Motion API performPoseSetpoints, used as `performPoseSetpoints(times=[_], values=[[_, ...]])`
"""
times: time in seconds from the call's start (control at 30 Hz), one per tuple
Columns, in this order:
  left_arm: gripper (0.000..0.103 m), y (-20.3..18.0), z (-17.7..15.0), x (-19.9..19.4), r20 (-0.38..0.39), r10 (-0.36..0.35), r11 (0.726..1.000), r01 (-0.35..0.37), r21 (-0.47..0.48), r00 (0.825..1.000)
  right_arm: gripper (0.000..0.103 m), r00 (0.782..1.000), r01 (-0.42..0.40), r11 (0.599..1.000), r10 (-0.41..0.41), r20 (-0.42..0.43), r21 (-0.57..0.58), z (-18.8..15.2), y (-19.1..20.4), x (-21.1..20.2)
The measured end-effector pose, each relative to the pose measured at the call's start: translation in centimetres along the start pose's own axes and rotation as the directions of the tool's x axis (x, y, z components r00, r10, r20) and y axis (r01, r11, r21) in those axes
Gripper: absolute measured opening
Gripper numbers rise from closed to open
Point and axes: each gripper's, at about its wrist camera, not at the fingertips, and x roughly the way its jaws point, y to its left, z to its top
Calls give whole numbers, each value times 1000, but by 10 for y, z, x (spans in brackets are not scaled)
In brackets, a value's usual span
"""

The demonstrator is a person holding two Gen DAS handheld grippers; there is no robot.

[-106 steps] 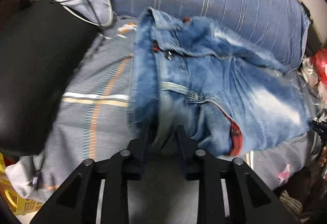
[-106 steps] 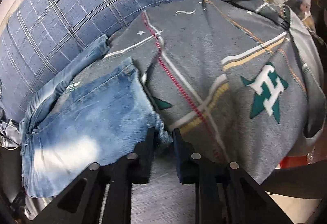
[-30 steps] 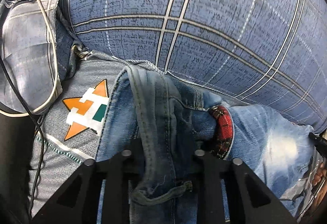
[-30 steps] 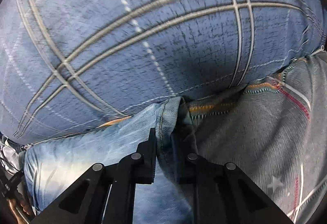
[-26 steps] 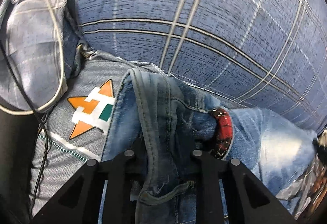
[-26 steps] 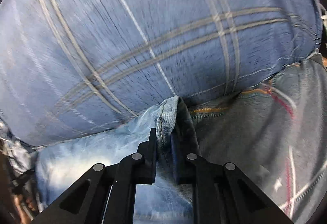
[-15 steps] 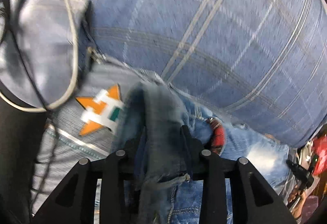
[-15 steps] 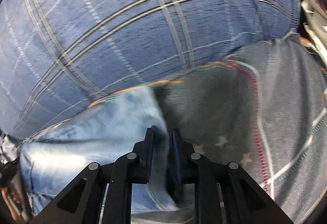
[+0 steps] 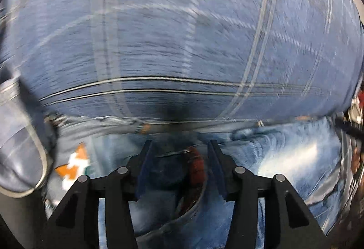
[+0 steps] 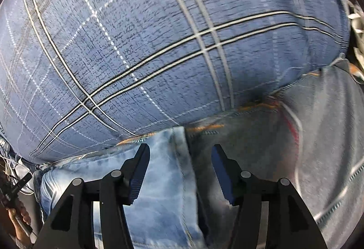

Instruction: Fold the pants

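Both hand-held grippers have let go of the jeans [image 10: 159,180] and now gape wide, holding nothing.
Ahead of the left hand-held gripper [image 9: 179,146] and right hand-held gripper [image 10: 179,151] bulges a plaid pillow [image 10: 159,44]; only the right view shows the grey blanket [image 10: 318,146] beside the denim.

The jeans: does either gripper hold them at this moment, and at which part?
Nothing is held. The left gripper and the right gripper are both open, fingers spread over the jeans, which lie released.

The right claw [image 10: 179,165] stands with its fingers spread wide apart, gripping nothing; the jeans [image 10: 157,171] lie flat beneath it, their hem edge running between the fingers; a blue plaid pillow [image 10: 159,44] fills the view behind; a grey patterned blanket [image 10: 318,135] lies right of the denim.
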Motion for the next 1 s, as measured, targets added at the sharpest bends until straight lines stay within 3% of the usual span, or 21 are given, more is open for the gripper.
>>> performPoseSetpoints(times=[0.23, 0.43, 0.47, 0.5, 0.57, 0.73, 1.0], values=[[53, -9, 10, 38, -62, -1, 995, 7, 100, 998, 62, 998, 56, 997, -57, -30, -52, 12, 17, 45], [60, -27, 2, 60, -88, 79, 968, -55, 245, 993, 62, 997, 51, 996, -55, -54, -75, 11, 27, 74], [48, -29, 0, 61, -90, 85, 964, -59, 260, 992, 62, 997, 56, 995, -61, -53, -85, 11, 30, 77], [25, -32, 0, 59, -98, 71, 962, -43, 268, 993, 60, 997, 57, 994, -63, -54, -94, 9, 33, 81], [21, -33, 0, 51, -84, 80, 958, -54, 283, 993, 16, 996, 53, 992, -61, -68, -117, 4, 43, 87], [19, -28, 4, 20, -5, 54, 969, -51, 243, 999, 15, 999, 37, 989, -40, -20, -142, -2, 57, 71], [18, -10, -2, -74, 145, 28, 985, -53, 165, 989, 15, 997, -35, 991, 45, 70, -131, -33, 65, -9]])
